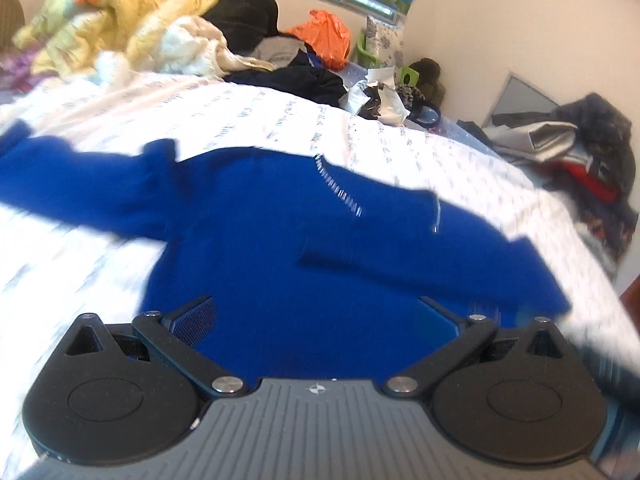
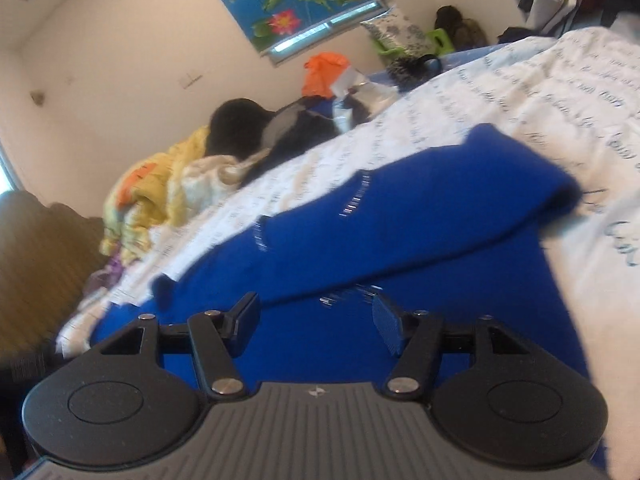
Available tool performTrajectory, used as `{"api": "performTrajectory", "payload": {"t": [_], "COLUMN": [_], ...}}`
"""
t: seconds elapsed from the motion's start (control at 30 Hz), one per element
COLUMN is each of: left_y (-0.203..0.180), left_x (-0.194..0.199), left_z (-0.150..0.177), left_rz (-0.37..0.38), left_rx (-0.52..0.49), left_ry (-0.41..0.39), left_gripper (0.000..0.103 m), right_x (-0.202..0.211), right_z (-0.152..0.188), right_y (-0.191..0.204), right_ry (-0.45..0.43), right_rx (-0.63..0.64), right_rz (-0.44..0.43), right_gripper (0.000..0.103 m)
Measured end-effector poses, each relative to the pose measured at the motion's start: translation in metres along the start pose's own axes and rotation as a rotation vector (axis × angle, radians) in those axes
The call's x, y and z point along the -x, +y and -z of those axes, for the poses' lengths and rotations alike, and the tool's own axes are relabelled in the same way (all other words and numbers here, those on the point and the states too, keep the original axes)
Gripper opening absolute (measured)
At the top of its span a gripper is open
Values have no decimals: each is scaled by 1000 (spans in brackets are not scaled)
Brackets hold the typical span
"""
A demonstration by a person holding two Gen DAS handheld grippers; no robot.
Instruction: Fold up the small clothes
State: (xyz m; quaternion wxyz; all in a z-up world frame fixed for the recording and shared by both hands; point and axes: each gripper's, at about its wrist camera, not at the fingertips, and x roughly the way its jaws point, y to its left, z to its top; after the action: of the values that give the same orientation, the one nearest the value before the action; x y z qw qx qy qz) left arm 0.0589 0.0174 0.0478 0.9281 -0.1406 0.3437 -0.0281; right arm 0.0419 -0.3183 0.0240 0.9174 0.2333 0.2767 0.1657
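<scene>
A small royal-blue sweater [image 1: 280, 240] lies spread on the white printed bedsheet [image 1: 240, 116], one sleeve out to the left and the other folded across its body to the right. My left gripper [image 1: 320, 316] is wide open, low over the sweater's near hem, with nothing between its fingers. In the right wrist view the same sweater [image 2: 380, 224] fills the middle, its folded sleeve [image 2: 500, 184] lying on top. My right gripper [image 2: 316, 316] is open just above the blue fabric, holding nothing.
A yellow and orange quilt [image 1: 112, 20], a black garment [image 1: 248, 16] and an orange bag [image 1: 324, 36] pile up at the bed's far side. More clothes [image 1: 580, 152] heap at the right. A wooden headboard [image 2: 40, 256] stands at the left.
</scene>
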Motion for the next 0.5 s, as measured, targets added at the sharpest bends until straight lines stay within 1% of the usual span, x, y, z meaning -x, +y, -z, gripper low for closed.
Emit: {"api": "performTrajectory", "payload": {"t": [0.03, 0.1, 0.13, 0.17, 0.2, 0.23, 0.27, 0.3, 0.33, 0.37, 0.43, 0.5], "left_y": [-3, -7, -10, -12, -18, -26, -35, -41, -45, -47, -48, -40], "left_x": [-17, -55, -74, -90, -97, -106, -111, -115, -115, -112, -95, -72], "left_z": [-11, -29, -36, -40, -43, -44, -46, -47, -50, -54, -66, -73], "left_rz": [1, -28, -38, -38, -67, -104, -145, -182, -189, -187, -203, -238], "left_rx": [10, 25, 35, 37, -9, -52, -97, -144, -165, -169, -184, -184], "left_ry": [18, 87, 133, 175, 146, 147, 146, 140, 131, 113, 21, -63], "left_gripper": [101, 88, 77, 73, 74, 62, 38, 20, 9, 9, 9, 9], "right_x": [-1, -2, -2, -4, -5, -5, -6, -5, -5, -5, -5, -5], "right_z": [4, 6, 8, 9, 9, 10, 10, 9, 10, 10, 10, 11], "right_y": [-5, -14, -16, -17, -19, -20, -22, -24, -25, -26, -28, -29], "right_ry": [5, 17, 15, 20, 24, 22, 20, 18, 17, 15, 12, 10], "right_rx": [-11, -63, -76, -86, -97, -107, -116, -123, -130, -136, -147, -154], "right_rz": [10, -10, -18, -17, -17, -23, -29, -31, -32, -35, -40, -43], "right_gripper": [63, 63, 63, 63, 63, 63, 63, 62, 62, 62, 62, 62]}}
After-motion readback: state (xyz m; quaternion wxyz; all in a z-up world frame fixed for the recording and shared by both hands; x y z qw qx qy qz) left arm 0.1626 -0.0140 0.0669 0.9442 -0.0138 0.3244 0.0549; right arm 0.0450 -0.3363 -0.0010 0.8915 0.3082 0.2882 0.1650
